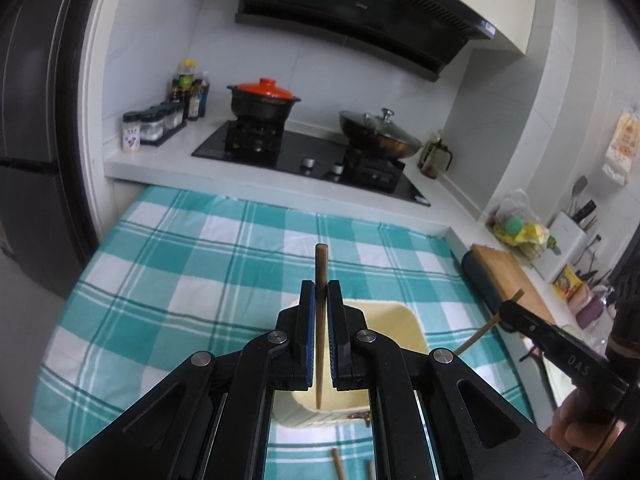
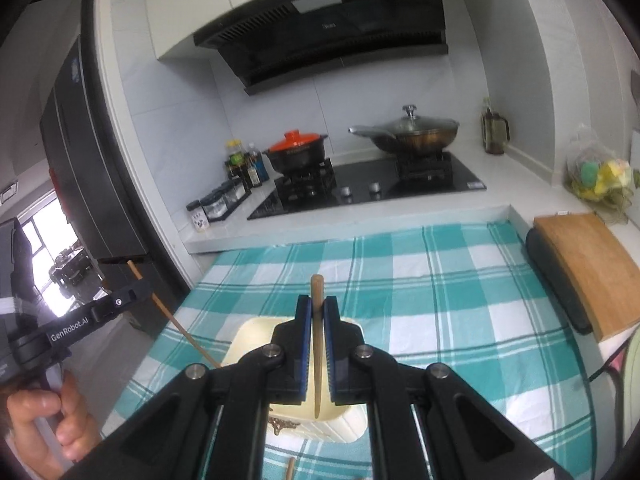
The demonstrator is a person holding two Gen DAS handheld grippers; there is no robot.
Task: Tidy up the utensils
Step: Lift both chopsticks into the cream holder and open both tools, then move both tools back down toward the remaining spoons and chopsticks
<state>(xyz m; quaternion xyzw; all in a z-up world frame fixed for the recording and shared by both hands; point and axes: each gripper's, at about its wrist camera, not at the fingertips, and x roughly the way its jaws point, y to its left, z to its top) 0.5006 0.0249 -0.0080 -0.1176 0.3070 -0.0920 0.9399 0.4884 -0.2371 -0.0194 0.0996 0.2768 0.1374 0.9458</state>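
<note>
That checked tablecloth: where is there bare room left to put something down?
The checked cloth lies bare between the cream container and the stove counter, and across to the cutting board. It is crowded nearest us: both grippers, each shut on a chopstick, hang over the container, with loose chopsticks beside it.

Checked cloth (image 1: pixel 192 264) lies open ahead; cream box (image 2: pixel 256 334) probably blocks below.

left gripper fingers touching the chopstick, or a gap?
Touching. The left wrist view shows the left gripper with its blue fingers closed against both sides of the chopstick, no gap.
</note>
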